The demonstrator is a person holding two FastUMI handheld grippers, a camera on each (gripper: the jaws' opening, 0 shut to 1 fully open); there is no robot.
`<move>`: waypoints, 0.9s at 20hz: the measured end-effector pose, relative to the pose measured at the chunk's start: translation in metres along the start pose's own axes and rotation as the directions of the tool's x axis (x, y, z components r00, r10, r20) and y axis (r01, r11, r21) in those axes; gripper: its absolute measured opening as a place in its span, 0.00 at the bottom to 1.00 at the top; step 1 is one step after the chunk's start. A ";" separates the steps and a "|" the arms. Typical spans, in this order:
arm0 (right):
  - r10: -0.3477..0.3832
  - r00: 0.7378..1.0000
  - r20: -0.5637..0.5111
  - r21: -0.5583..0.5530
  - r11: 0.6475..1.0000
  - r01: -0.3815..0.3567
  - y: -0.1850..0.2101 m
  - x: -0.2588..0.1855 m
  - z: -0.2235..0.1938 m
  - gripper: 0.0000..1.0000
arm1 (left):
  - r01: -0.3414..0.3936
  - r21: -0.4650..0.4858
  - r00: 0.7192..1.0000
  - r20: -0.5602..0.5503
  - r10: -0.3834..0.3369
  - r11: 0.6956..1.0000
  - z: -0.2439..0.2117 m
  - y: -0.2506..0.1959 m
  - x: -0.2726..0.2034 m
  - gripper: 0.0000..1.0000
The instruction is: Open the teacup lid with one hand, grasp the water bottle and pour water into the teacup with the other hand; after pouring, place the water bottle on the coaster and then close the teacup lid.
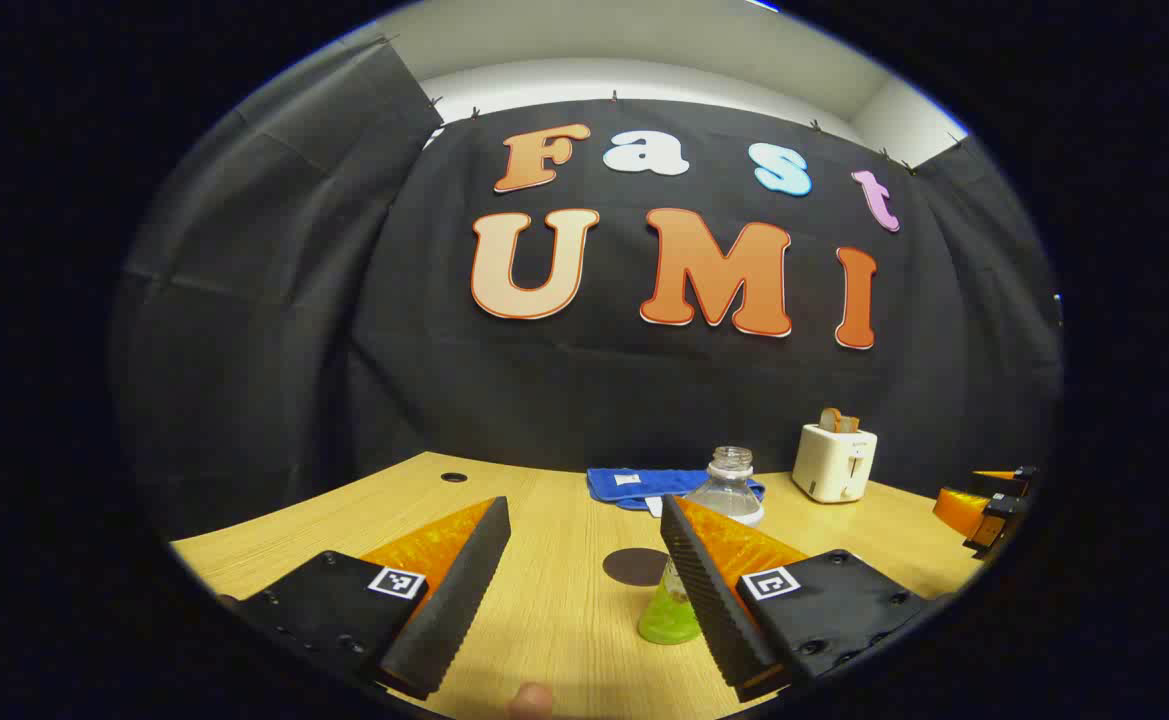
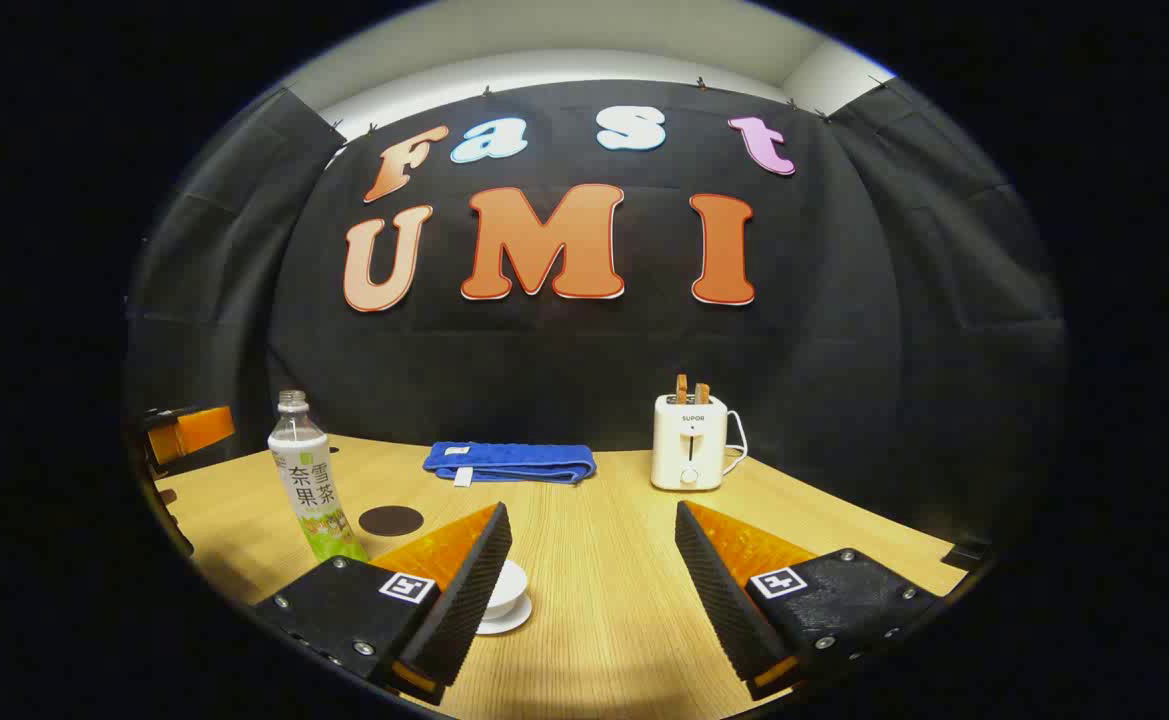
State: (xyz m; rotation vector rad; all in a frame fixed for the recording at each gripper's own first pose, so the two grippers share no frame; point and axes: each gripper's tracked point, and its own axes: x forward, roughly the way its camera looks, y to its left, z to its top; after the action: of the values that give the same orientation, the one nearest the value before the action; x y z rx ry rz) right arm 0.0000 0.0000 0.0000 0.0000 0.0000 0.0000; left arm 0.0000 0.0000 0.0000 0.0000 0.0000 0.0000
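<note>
Both my grippers hovered low over the pale wooden table [image 2: 604,560], and nothing was held. In the left gripper view, my left gripper [image 1: 584,545] stood spread wide, its fingers apart with bare tabletop between them; the clear plastic water bottle with a green-tinted base [image 1: 719,500], uncapped, rose just behind its right-hand finger, half hidden by it. The dark round coaster [image 1: 636,566] lay flat just beside the bottle. In the right gripper view, my right gripper [image 2: 592,545] was likewise spread and empty, and the small white porcelain teacup on its white saucer [image 2: 506,596] peeked out beside the left-hand finger, mostly covered by it. I could not tell whether its lid was on. The same bottle stood upright at the left of that view, near the coaster and well apart from the right gripper.

A folded blue cloth [image 2: 509,462] and a cream-white toaster with two slices in its slots [image 2: 689,440] sat along the back edge, clear of the work.

I judged the task barely begun, with the approach in hand. Next, as I read it, the right gripper needed to swing toward the cup and pinch its lid, while the left closed around the bottle's body.
</note>
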 end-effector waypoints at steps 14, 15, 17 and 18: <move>0.039 0.999 -0.017 -0.013 0.999 -0.039 0.020 -0.001 -0.015 0.99 | -0.095 0.023 0.995 -0.009 0.095 0.995 -0.018 0.027 -0.002 0.99; 0.040 0.999 -0.018 -0.010 0.999 -0.040 0.020 -0.002 -0.015 0.99 | -0.096 0.028 0.995 -0.010 0.096 0.995 -0.018 0.028 -0.002 0.99; 0.042 0.999 -0.016 -0.010 0.999 -0.043 0.023 -0.002 -0.015 0.99 | -0.090 0.024 0.996 -0.003 0.090 0.996 -0.016 0.027 -0.003 0.99; 0.040 0.999 -0.015 -0.014 0.999 -0.041 0.022 -0.002 -0.015 0.99 | -0.086 0.021 0.996 -0.002 0.086 0.996 -0.018 0.026 -0.003 0.99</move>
State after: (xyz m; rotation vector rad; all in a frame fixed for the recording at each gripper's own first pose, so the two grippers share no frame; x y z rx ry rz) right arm -0.0015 0.0219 -0.0154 -0.0140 0.0147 0.0405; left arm -0.0032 0.0259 -0.0177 0.0204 0.0033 0.0862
